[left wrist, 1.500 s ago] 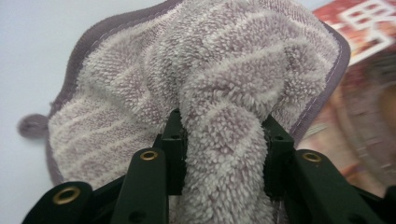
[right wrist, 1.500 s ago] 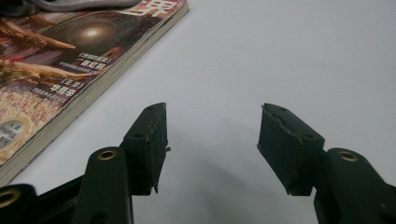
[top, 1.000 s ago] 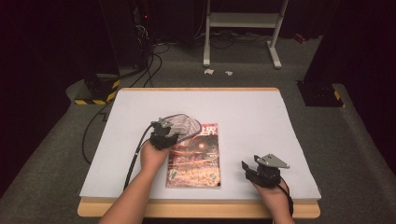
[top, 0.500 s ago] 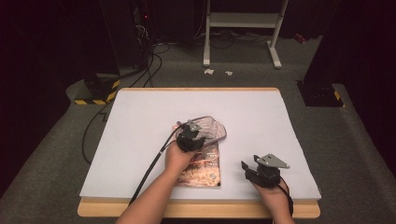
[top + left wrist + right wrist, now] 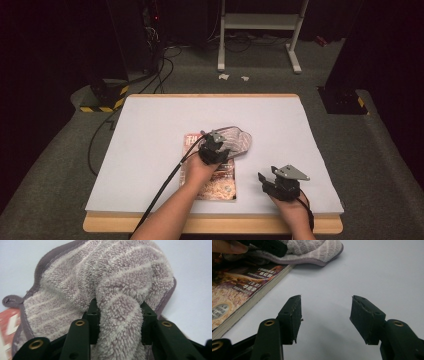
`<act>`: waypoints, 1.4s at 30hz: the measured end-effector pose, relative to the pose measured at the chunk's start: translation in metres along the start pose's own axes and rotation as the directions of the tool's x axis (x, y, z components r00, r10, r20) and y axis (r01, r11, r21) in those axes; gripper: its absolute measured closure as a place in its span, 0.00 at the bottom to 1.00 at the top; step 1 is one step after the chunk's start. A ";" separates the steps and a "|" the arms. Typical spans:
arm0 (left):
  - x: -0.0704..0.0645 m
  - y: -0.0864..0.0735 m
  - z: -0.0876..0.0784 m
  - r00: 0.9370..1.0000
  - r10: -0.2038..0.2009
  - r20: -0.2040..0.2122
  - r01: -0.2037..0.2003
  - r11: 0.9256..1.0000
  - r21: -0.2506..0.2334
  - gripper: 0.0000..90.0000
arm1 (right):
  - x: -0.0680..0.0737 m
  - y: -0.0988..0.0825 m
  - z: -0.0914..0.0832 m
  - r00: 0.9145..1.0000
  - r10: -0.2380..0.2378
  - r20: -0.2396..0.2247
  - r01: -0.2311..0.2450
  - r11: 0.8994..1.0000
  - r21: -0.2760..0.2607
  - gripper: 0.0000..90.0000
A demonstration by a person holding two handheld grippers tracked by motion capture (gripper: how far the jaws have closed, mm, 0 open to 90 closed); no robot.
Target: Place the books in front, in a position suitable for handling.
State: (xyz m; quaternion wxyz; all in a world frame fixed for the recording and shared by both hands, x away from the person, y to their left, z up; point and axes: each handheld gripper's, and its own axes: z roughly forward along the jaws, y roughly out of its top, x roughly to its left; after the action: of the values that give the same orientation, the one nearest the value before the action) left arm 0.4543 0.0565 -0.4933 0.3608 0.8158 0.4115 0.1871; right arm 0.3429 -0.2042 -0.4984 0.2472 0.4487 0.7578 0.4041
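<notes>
High view: the left gripper [image 5: 216, 148] is clamped on a bunched fold of a grey-mauve striped towel [image 5: 239, 141], which lies partly over the far right corner of a magazine [image 5: 220, 182] and partly on the white table cover [image 5: 150, 150]; the magazine lies flat near the front middle of the table, its long axis running from the near edge toward the far edge, title end away from the person; the towel's longer dimension appears to run across the table, its free end pointing to the right; the right gripper [image 5: 265, 181] rests on the cover to the right of the magazine, apart from it, grasping nothing. Left gripper view: the jaws pinch a thick roll of towel [image 5: 120, 315] between the pads, the rest of the cloth spreading ahead and to the left, with a hemmed border and a small hanging loop at the far left; a red strip of the magazine [image 5: 8, 325] shows under its edge. Right gripper view: the right gripper [image 5: 325, 315] stands released, jaws apart over bare cover; the magazine [image 5: 239, 300] lies ahead at left, the towel [image 5: 312, 250] beyond it. Judgement (from cloth position alone): the work appears to be wiping or dragging the towel across the magazine; most of the printed face remains exposed, so completion cannot be confirmed.
</notes>
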 end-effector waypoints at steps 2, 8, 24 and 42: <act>0.007 -0.003 -0.002 1.000 -0.012 -0.010 0.012 1.000 0.000 0.69 | 0.000 0.000 0.000 1.000 0.001 0.000 -0.001 1.000 0.000 0.47; 0.037 -0.012 -0.011 0.997 -0.032 -0.065 0.032 0.999 0.009 0.69 | 0.001 -0.001 0.001 1.000 -0.005 0.000 0.005 1.000 0.004 0.47; 0.104 -0.030 -0.032 0.977 -0.139 -0.161 0.143 0.990 0.017 0.69 | 0.002 -0.002 0.003 1.000 0.000 -0.001 0.000 1.000 0.015 0.47; 0.093 -0.047 -0.050 0.985 -0.121 -0.125 0.125 0.992 0.021 0.69 | 0.004 -0.003 0.005 1.000 -0.016 -0.003 0.016 1.000 0.021 0.47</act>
State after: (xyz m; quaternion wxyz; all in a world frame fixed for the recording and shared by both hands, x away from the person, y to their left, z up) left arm 0.4542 0.1720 -0.4940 0.3337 0.7808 0.4853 0.2086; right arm 0.3434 -0.1990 -0.5035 0.2446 0.4447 0.7658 0.3949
